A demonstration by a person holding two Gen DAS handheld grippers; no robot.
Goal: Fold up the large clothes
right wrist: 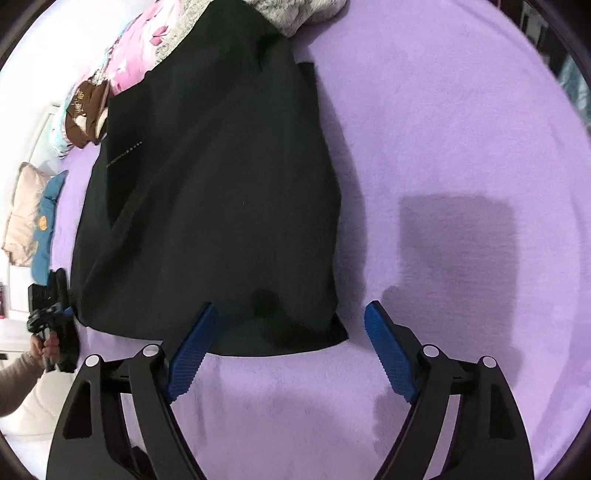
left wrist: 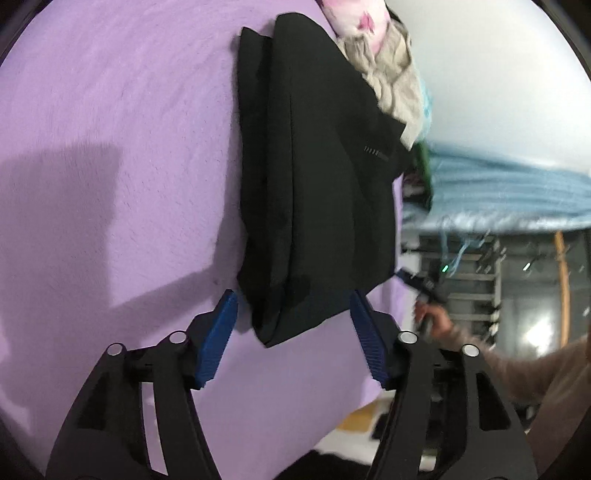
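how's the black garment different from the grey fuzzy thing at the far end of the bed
The black garment is smooth and dark; the grey fuzzy item is pale and plush. The black garment lies flat, folded into a long panel with straight edges; the grey fuzzy item is bunched and crumpled. The black garment reaches the near end by the hand-held grippers; the grey fuzzy item overlaps its far end. Both rest on the purple blanket.

Ahead of your left gripper (left wrist: 293, 325): black garment (left wrist: 317, 206), matt woven cloth, smooth, folded in flat layers. Under it the purple cover (left wrist: 110, 110), soft napped fleece, matt. Your pads (left wrist: 218, 339) are blue ribbed plastic; the arms behind them are matt black plastic with shiny metal pins. Beyond the garment, left of your right gripper (right wrist: 288, 332): grey crumpled cloth (right wrist: 295, 11) and a pink floral printed fabric (right wrist: 136, 55).
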